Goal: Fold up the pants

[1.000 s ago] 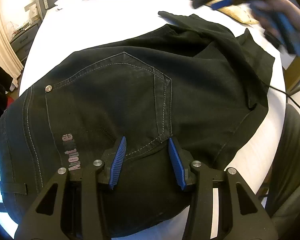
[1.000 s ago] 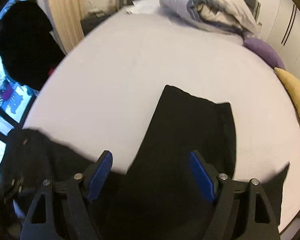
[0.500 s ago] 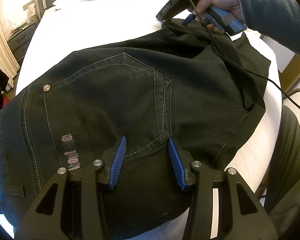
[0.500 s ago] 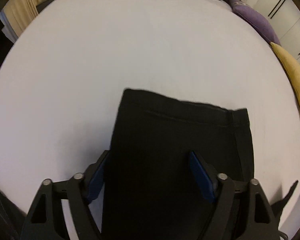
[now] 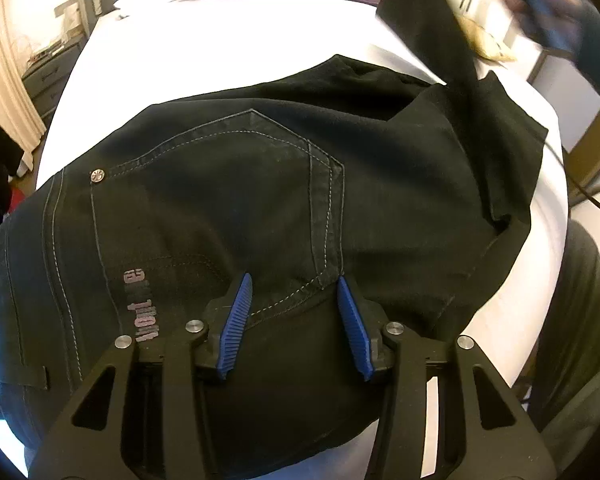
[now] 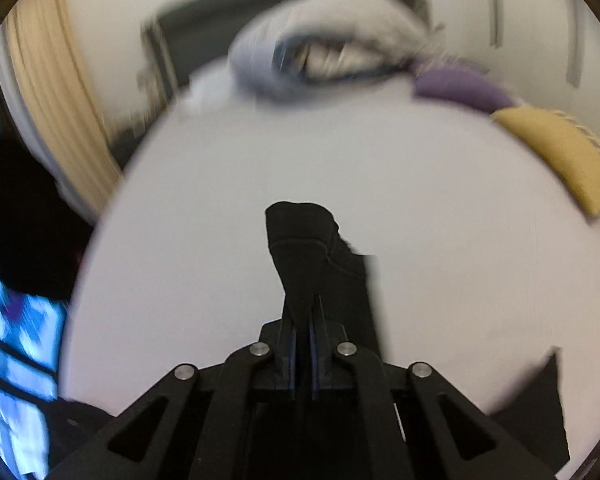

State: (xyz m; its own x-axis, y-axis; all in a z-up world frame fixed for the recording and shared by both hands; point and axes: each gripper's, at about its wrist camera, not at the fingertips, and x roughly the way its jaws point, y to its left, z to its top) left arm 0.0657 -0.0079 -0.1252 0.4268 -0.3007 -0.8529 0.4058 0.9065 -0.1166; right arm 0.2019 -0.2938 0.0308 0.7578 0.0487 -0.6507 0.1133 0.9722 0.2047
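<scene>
**Leg hem lifted toward the seat of the pants**

The black pants (image 5: 284,208) are lying across the white bed (image 5: 220,40), seat and back pocket nearest the left hand-held gripper (image 5: 296,320), legs running away toward the far right. The left hand-held gripper is hovering over the seat just below the pocket's lower corner, its blue pads standing partly spread with fabric under them but nothing pressed between; whether its tips are touching the cloth I cannot tell.

The right hand-held gripper (image 6: 303,354) is pinching the hem end of a pant leg (image 6: 304,248); its jaws have just been closing and are now pressed together on the dark cloth, which is standing up out of them against the pale sheet. In the left wrist view that same leg end (image 5: 420,20) is hanging raised at the top right, below a blurred hand (image 5: 540,4).

The fold is turning on one relation: the pants' long axis is running from the seat under the left hand-held gripper out to the hem held by the right. The right hand is the one at the far end, so it is likely carrying the hem back along that axis toward the waistband, while the left is placed to steady the seat.

A yellow cushion (image 6: 560,160) and a purple one (image 6: 460,88) are lying at the bed's far edge.
</scene>
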